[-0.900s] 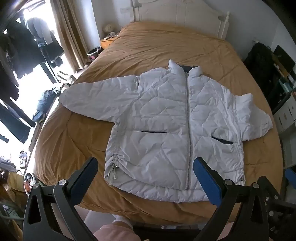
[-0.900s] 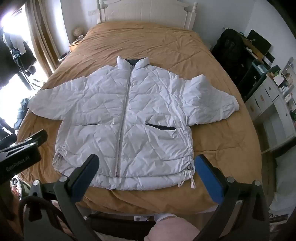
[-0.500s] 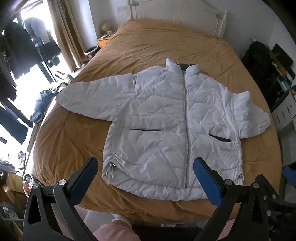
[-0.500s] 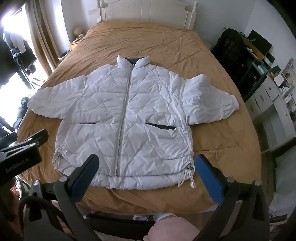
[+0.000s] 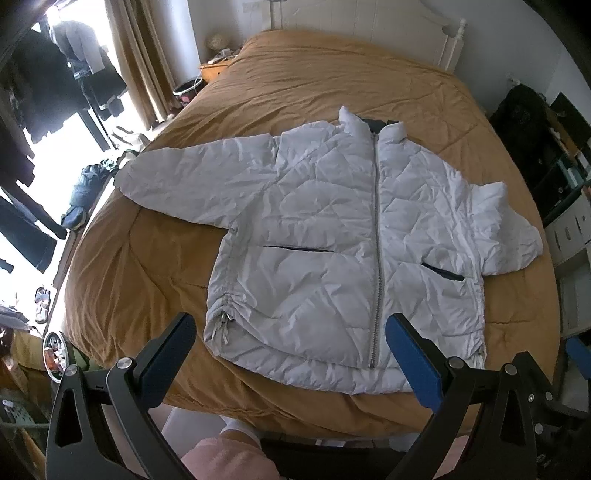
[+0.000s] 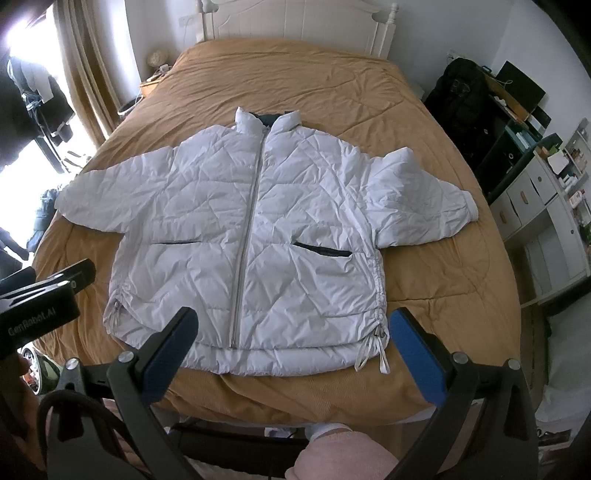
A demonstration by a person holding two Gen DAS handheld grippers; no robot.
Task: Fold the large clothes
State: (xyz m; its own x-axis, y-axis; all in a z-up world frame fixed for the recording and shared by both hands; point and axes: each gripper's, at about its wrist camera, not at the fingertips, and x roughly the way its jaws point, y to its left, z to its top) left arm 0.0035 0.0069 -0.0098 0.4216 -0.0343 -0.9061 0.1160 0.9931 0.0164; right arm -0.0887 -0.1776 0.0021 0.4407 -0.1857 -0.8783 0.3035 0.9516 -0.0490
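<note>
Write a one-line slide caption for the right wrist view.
Open right gripper above a zipped white jacket spread flat on a mustard bedspread.

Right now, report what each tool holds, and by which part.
Nothing. The left tool and right tool are open above the white puffer jacket.

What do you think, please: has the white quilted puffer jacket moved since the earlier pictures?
No: the jacket lies in the same place against the brown bedspread and white headboard.
</note>
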